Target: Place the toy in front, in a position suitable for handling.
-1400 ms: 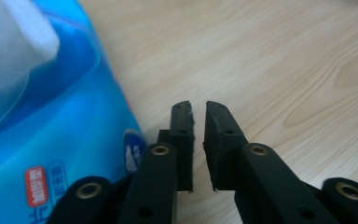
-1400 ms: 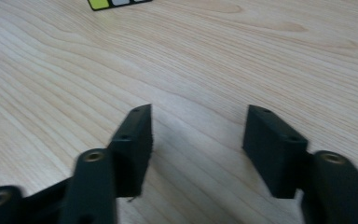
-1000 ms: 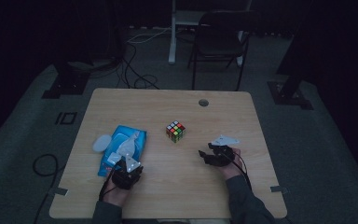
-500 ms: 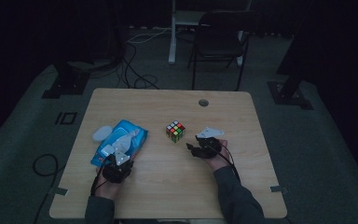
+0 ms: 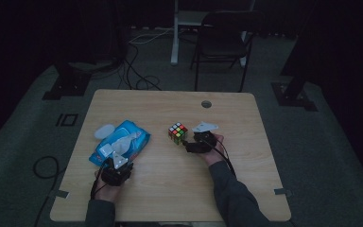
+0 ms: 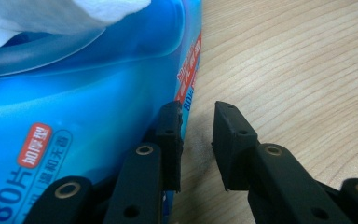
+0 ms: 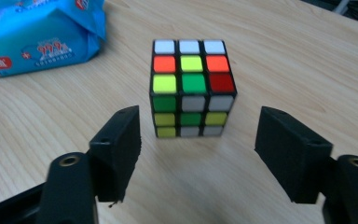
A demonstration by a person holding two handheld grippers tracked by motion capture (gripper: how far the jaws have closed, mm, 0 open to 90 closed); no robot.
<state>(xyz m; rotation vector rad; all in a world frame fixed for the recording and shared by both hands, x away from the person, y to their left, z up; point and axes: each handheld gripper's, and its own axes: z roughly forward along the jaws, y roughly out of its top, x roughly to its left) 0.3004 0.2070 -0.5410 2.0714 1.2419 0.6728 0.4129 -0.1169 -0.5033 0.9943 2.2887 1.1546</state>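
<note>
A scrambled Rubik's cube (image 5: 178, 133) (image 7: 191, 86) stands near the middle of the wooden table (image 5: 170, 189). My right gripper (image 5: 190, 144) (image 7: 198, 135) is just to its right, pointing at it. Its jaws have just been opening and now stand wide apart, with the cube a little ahead of them and not between them. A blue wet-wipes pack (image 5: 120, 144) (image 6: 74, 93) lies at the left, a white wipe sticking out of its top. My left gripper (image 5: 117, 160) (image 6: 198, 126) sits at the pack's near edge. Its jaws have just been opening to a narrow gap over bare wood, and one jaw rests against the pack's side.
A white oval object (image 5: 105, 131) lies beside the pack's far left corner. The table has a round cable hole (image 5: 206, 103) near its back edge. A dark chair (image 5: 224, 42) stands behind the table, with cables on the floor.
My right gripper has moved left towards the cube and its jaws have opened. The left gripper has edged forward and left along the pack, its jaws parting slightly.
</note>
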